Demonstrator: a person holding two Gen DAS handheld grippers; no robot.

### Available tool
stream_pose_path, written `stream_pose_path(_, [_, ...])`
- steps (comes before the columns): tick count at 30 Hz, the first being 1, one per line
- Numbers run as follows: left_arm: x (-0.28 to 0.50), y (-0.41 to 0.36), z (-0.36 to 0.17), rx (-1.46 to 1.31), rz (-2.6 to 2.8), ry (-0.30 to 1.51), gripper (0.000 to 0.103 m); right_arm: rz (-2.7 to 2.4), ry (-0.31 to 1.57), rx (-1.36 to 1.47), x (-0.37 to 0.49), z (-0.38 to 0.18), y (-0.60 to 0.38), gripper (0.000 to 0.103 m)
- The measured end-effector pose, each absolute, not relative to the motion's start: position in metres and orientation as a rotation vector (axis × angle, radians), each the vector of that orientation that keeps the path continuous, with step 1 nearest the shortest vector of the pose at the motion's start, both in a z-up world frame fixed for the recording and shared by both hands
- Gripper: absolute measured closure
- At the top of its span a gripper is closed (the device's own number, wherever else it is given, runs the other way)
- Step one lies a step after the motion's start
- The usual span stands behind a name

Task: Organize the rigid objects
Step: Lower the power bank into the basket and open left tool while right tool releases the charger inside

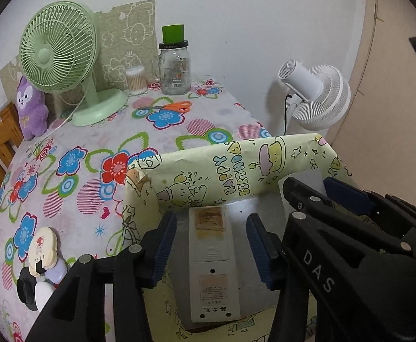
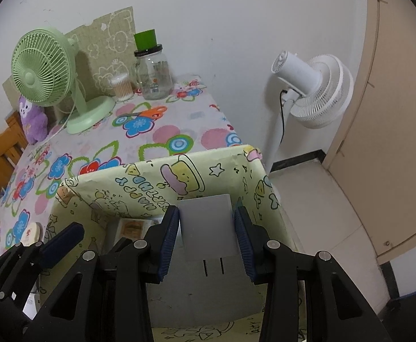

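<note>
An open box (image 1: pixel 236 165) wrapped in pale green birthday paper stands at the near edge of the flowered table (image 1: pixel 94 131). A white remote control (image 1: pixel 210 256) lies back side up on the box's grey floor. My left gripper (image 1: pixel 213 245) hangs open over the remote, with a gap between each blue pad and its sides. In the right wrist view my right gripper (image 2: pixel 206 236) is shut on a flat grey-white rectangular piece (image 2: pixel 208 228), held inside the box (image 2: pixel 151 182) beside the left gripper (image 2: pixel 94 239). The right gripper (image 1: pixel 319 191) also shows at the left wrist view's right side.
At the back of the table stand a green desk fan (image 1: pixel 57 48), a glass jar (image 1: pixel 175 68), a tub of cotton swabs (image 1: pixel 136 79) and a purple plush (image 1: pixel 31 108). Orange scissors (image 1: pixel 173 106) lie mid-table. Small clips (image 1: pixel 42 250) sit near left. A white floor fan (image 1: pixel 316 97) stands to the right.
</note>
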State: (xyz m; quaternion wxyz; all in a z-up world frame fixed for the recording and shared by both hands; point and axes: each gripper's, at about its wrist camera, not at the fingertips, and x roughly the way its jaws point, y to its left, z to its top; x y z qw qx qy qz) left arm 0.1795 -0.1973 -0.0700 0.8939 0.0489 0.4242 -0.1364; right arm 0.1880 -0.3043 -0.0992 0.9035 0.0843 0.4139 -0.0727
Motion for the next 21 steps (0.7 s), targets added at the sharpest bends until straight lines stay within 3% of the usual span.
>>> stream_pose_path(4, [0.177,-0.201,-0.070,0.111,-0.297,0.878,0.038,-0.154,0.841,0.179,0.187,-0.100,-0.308,0.056])
stream_pose_path(7, [0.174,-0.203,-0.068,0.120,-0.292,0.861,0.024,-0.113,0.835,0.188,0.185,-0.099,-0.308,0.045])
stream_pose_path(12, [0.172,-0.204,-0.067,0.126,-0.298,0.862,0.022,-0.089,0.815,0.180,0.179,-0.095,-0.301,0.026])
stream_pose_path(21, [0.161,-0.195,-0.060,0.125,-0.296,0.826,0.017,-0.122,0.801,0.144,0.167,-0.084,-0.290,0.012])
